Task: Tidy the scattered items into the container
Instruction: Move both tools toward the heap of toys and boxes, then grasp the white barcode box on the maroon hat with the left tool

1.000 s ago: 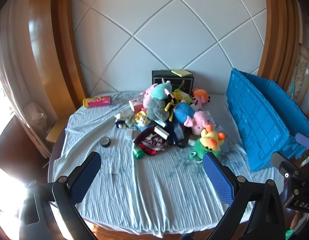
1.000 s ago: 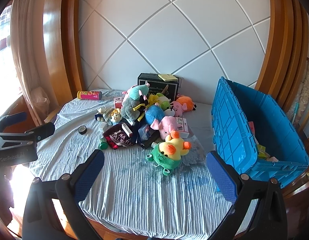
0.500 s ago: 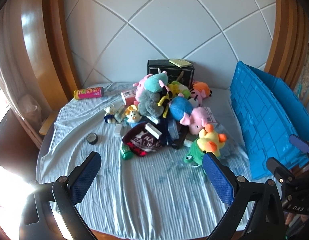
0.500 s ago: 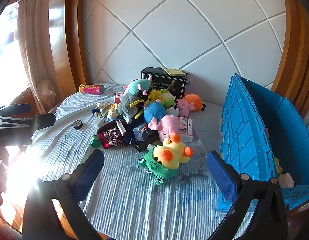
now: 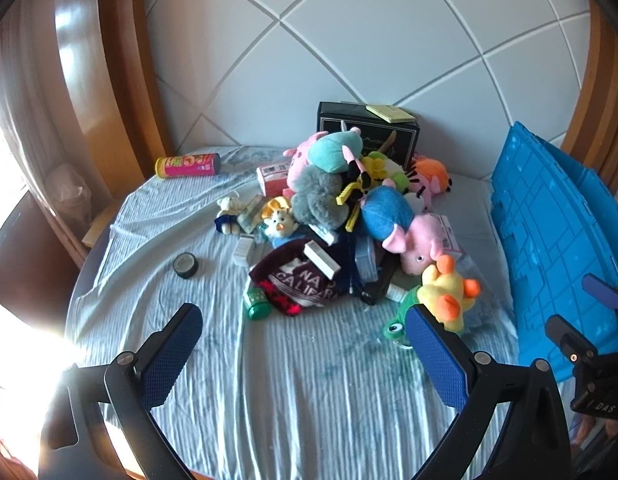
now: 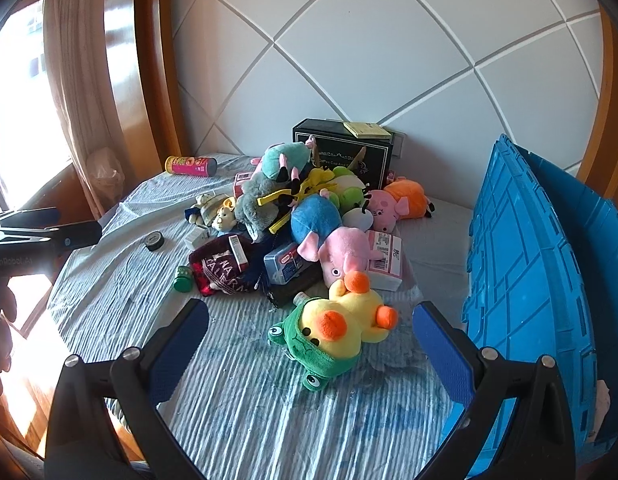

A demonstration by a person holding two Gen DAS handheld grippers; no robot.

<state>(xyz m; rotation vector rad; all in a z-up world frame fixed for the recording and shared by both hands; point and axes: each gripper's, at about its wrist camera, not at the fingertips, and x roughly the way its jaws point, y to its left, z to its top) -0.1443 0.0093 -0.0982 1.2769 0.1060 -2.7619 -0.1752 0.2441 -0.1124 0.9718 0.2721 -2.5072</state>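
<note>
A heap of plush toys and small boxes lies mid-table. Nearest is a yellow duck plush in a green frog suit (image 6: pixel 337 336) (image 5: pixel 441 304). Behind it are a pink pig plush (image 6: pixel 341 252) (image 5: pixel 419 242), a blue plush (image 6: pixel 315 216) and a dark red cap (image 5: pixel 301 280) (image 6: pixel 225 268). The blue crate (image 6: pixel 521 280) (image 5: pixel 549 236) stands at the right. My right gripper (image 6: pixel 309 348) is open, just in front of the duck. My left gripper (image 5: pixel 305 344) is open over bare cloth, short of the cap.
A black roll of tape (image 5: pixel 185 266), a small green bottle (image 5: pixel 256 304) and a pink-and-yellow can (image 5: pixel 189 165) lie left of the heap. A black box (image 5: pixel 367 132) stands at the wall. The table has a striped cloth (image 5: pixel 309 392); its front edge is near.
Both grippers have moved forward toward the heap, so the toys look larger and nearer. The right one has closed in on the duck plush. Both stayed open.
</note>
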